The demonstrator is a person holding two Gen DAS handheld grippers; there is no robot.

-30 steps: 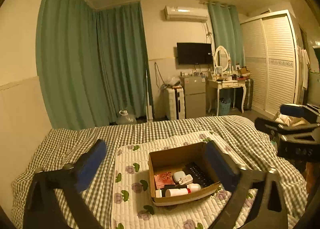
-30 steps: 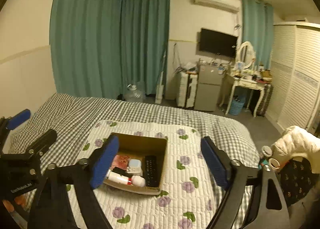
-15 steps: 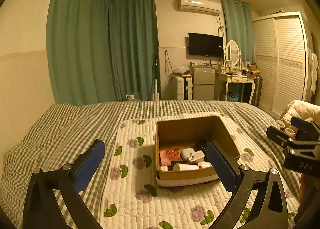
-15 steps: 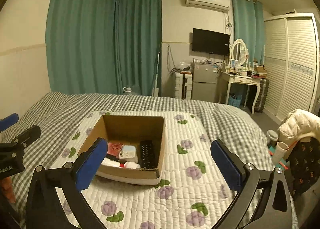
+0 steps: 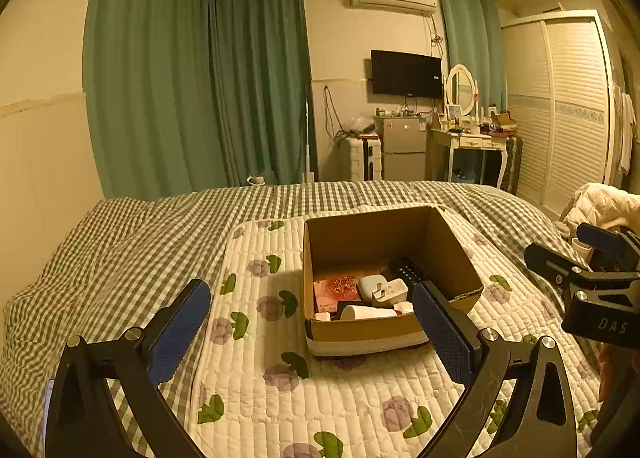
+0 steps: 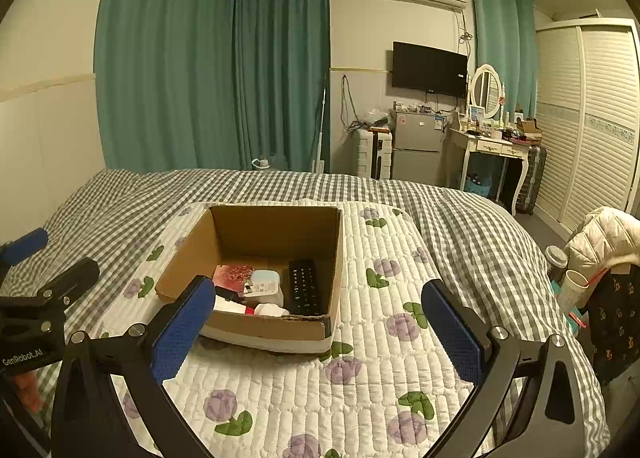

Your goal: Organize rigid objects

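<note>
An open cardboard box (image 5: 456,258) (image 6: 184,258) stands on a white floral quilted mat (image 5: 256,338) (image 6: 384,338) on the bed. Inside lie a black remote (image 5: 408,270) (image 6: 304,290), a red patterned card (image 5: 336,286) (image 6: 232,274), a white charger (image 5: 386,290), a pale blue-topped item (image 6: 264,282) and a white tube (image 5: 368,312) (image 6: 264,310). My left gripper (image 5: 312,334) is open and empty, just in front of the box. My right gripper (image 6: 316,334) is open and empty, also in front of the box. Each gripper shows at the edge of the other's view.
A grey checked bedspread (image 5: 120,242) covers the bed. Green curtains (image 5: 200,89), a TV (image 5: 406,73), a small fridge (image 5: 402,147), a dressing table (image 5: 474,141) and a wardrobe (image 5: 568,105) line the far walls. A white jacket (image 6: 604,234) and cups (image 6: 572,290) sit at the right.
Both grippers have come lower and closer to the box, which looms larger. Both stay open and empty. The box contents have not moved.
</note>
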